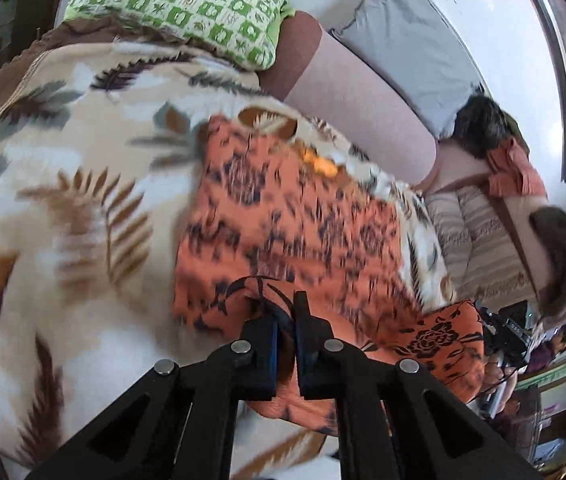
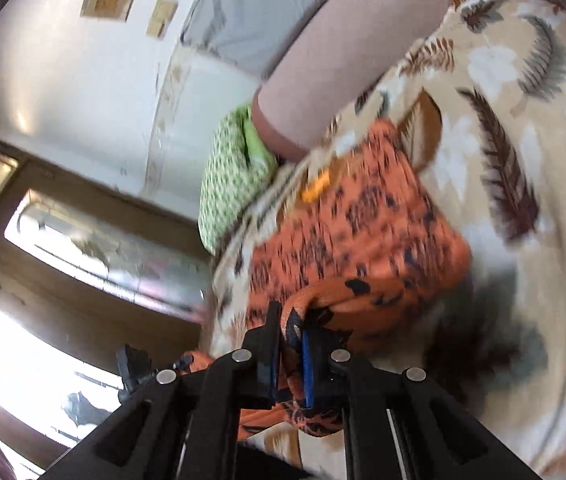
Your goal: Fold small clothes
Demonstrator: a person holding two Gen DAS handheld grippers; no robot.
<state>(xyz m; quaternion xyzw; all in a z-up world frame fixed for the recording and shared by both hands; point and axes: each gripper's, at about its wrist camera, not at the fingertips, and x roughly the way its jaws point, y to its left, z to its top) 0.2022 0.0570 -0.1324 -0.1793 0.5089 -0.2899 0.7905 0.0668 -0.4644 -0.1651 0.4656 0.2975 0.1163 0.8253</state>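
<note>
An orange garment (image 1: 291, 220) with a dark flower print lies spread on a cream feather-patterned blanket (image 1: 67, 184). My left gripper (image 1: 286, 312) is shut on its near edge, with a fold of the cloth bunched up between the black fingers. In the right wrist view the same orange garment (image 2: 355, 232) shows, and my right gripper (image 2: 289, 320) is shut on another part of its near edge, which is lifted off the blanket (image 2: 523, 128). Part of the cloth hangs below each gripper.
A green checked pillow (image 1: 187, 4) and a pink-brown bolster (image 1: 347, 88) lie at the bed's far side, with a grey cushion (image 1: 407, 36) against the wall. More clothes (image 1: 511, 168) are heaped at the right. A door with glass panes (image 2: 63, 248) stands left of the bed.
</note>
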